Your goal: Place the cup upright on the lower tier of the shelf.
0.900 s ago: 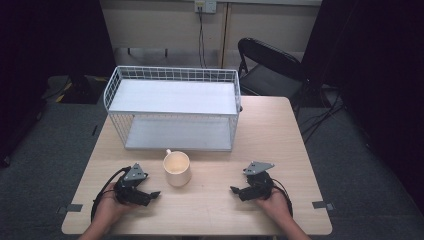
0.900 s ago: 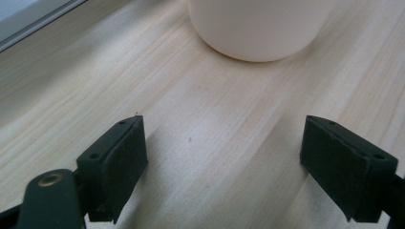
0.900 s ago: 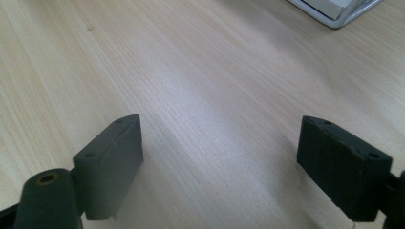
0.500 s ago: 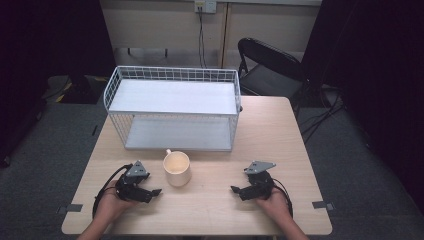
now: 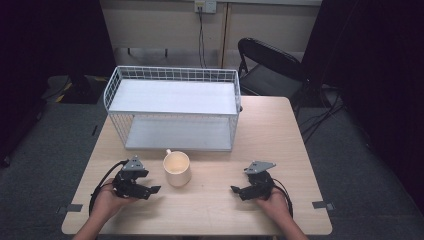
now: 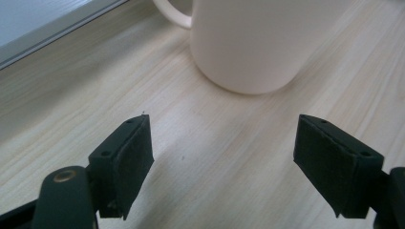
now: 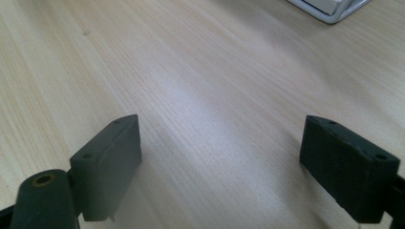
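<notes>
On the pale tabletop (image 5: 280, 130) my left tongs (image 5: 150, 190) gape wide, empty, mug (image 5: 177, 169) just upper right of them; right tongs (image 5: 235, 190), equally wide, sit farther.

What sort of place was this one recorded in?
Probably an office or lab corner set up for recording: a light wooden table on grey carpet, a black folding chair behind it, and a wall socket with cables.
</notes>
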### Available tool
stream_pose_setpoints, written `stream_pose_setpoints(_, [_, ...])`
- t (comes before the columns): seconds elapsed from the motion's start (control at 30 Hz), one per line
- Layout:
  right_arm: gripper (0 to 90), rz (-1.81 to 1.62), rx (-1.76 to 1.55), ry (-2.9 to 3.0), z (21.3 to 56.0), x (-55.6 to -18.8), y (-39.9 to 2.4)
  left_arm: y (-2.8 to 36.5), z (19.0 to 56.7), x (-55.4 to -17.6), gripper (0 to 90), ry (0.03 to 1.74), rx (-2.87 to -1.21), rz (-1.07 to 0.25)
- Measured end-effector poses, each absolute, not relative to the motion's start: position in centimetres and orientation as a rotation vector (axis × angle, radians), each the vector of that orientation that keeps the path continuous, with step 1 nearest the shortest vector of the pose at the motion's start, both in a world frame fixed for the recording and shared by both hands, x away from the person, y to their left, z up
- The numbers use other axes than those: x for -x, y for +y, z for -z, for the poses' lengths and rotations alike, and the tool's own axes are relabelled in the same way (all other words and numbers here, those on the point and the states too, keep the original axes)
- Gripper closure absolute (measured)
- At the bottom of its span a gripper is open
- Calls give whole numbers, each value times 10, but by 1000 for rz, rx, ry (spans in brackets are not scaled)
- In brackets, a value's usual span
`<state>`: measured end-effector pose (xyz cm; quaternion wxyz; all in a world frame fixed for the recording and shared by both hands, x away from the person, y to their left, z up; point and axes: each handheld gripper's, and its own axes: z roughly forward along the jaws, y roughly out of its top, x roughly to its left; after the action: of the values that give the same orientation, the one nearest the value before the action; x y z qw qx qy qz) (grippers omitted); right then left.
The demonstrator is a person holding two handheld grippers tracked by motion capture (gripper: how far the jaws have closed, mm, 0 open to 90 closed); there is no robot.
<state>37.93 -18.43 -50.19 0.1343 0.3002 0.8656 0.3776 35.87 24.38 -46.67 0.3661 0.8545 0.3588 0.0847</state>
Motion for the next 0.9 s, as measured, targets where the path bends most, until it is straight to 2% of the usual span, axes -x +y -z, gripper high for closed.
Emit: stream_pose_setpoints(0.9, [135, -1092, -882, 2503, 502, -379, -184, 217, 415, -374, 221, 952, -2114, -256])
